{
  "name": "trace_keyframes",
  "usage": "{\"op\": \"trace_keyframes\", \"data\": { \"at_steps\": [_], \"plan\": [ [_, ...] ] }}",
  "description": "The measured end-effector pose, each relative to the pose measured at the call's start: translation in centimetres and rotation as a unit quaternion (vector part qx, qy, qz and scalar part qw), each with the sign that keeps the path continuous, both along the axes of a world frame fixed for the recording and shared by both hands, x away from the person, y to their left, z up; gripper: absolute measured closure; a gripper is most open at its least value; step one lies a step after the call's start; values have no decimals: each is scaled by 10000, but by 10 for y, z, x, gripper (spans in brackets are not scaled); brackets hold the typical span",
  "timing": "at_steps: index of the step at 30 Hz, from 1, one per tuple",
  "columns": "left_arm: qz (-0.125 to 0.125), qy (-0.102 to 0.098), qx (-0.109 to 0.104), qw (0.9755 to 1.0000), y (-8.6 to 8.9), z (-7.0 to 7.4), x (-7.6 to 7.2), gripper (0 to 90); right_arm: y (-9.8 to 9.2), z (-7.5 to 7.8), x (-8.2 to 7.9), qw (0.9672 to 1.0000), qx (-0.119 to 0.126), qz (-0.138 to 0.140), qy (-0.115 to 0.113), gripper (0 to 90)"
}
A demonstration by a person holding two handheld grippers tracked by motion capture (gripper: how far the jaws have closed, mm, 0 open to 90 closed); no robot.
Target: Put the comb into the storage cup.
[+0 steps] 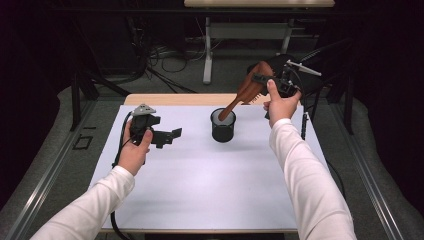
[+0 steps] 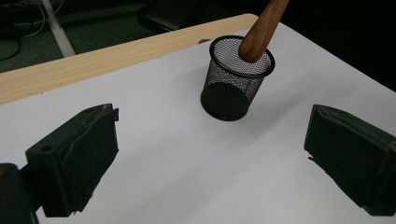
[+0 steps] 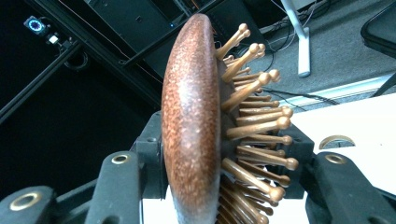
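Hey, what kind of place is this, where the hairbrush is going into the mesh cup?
Probably a lab or recording workspace, not a home. The white-topped table stands in a dark room, loose cables lie on the grey carpet behind it, and another desk's white metal legs show beyond. A person works here with hand-held grippers.

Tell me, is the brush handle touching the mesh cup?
Touching. In the left gripper view the brush handle dips into the cup and leans on its rim.
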State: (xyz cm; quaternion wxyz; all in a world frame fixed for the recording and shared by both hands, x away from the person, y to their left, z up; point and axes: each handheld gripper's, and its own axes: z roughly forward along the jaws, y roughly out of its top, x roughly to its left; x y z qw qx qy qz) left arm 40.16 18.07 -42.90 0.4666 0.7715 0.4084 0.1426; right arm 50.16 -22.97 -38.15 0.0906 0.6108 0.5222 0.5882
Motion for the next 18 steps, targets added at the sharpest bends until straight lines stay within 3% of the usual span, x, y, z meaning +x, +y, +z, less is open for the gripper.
{"op": "trace_keyframes", "data": {
  "at_steps": [18],
  "plan": [
    [-5,40,6,10000,0,-3,0,31,7,-21,2,9999,-29,-134,-10,475]
  ]
}}
